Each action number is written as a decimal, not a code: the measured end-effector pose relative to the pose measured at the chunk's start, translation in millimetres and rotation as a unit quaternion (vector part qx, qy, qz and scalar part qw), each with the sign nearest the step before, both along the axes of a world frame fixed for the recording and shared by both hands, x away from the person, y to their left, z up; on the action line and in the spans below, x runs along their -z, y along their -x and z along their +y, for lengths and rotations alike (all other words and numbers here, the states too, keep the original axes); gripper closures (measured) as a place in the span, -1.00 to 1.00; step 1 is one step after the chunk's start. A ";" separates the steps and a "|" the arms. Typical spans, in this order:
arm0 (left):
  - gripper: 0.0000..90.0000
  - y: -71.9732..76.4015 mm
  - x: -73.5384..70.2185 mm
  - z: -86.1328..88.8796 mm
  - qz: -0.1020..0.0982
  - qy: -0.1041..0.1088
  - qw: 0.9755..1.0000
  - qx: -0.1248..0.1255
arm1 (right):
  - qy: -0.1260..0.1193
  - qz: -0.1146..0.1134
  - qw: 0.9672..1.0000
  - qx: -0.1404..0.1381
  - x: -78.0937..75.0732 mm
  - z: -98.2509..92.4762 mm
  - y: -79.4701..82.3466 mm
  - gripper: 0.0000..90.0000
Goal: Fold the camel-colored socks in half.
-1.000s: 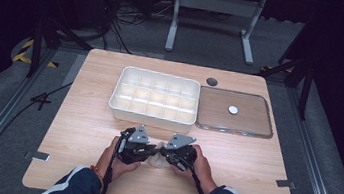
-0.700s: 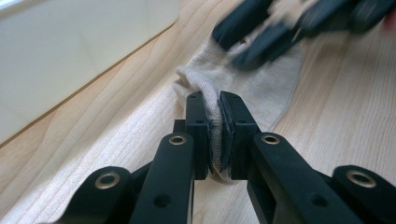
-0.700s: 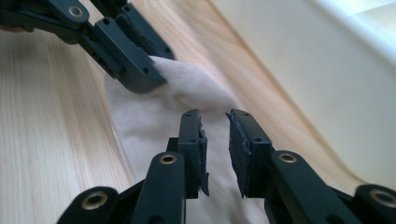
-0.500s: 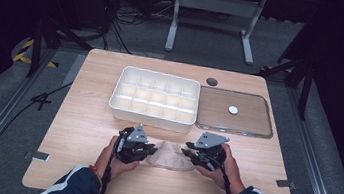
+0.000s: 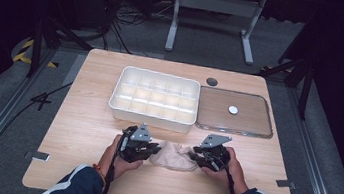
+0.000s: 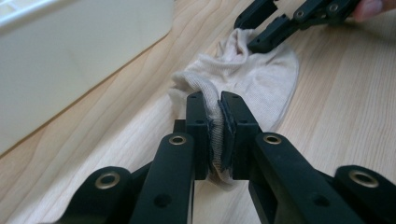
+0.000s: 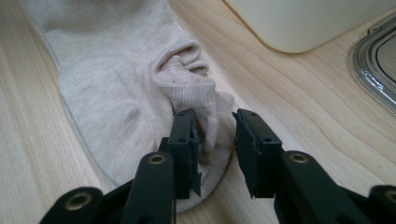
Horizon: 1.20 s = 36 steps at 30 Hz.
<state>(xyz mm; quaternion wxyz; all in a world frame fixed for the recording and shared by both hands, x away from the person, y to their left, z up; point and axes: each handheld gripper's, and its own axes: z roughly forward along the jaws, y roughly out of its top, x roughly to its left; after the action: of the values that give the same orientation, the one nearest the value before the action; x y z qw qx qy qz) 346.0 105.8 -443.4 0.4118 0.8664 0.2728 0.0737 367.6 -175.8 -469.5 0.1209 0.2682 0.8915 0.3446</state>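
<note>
Sock (image 5: pixel 174 156) lies limp between both grippers (soft, light, floppy); left gripper (image 6: pixel 219 135) pinches its ribbed cuff tight, while right gripper (image 7: pixel 215 140), jaws just opening, straddles the bunched edge unclamped; best retaken there.

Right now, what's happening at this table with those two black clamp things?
A person sits at a wooden table with a gripper in each hand, working on a small beige sock that lies flat in front of a white compartment tray. The left gripper is clamped on one end of the sock. The right gripper sits at the other end, its jaws having just been opening, with the sock's edge loose between them. A clear lid lies beside the tray.
</note>
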 end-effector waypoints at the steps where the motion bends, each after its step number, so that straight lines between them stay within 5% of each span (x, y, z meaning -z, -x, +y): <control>1: 0.83 -0.5 -0.6 -1.7 0.001 -0.001 1.000 0.003 | 0.000 0.001 1.000 0.001 0.1 0.3 0.6 0.53; 14: 0.83 -4.9 -3.5 -29.4 -0.002 0.012 1.000 0.015 | -0.001 -0.001 1.000 -0.007 0.5 1.4 -0.6 0.54; 25: 0.84 -9.9 3.1 -62.0 0.003 0.002 1.000 0.030 | -0.002 -0.001 1.000 -0.015 0.7 1.4 -0.9 0.58; 36: 0.84 -9.9 11.6 -74.6 0.008 -0.010 0.999 0.031 | -0.009 0.005 1.000 -0.017 1.5 -0.2 -2.6 0.60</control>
<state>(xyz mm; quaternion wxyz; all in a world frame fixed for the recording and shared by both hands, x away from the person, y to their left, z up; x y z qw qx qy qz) 355.9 31.2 -455.0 0.4027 0.8791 0.2485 0.0572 370.2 -175.9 -471.0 0.1079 0.2562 0.8933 0.3532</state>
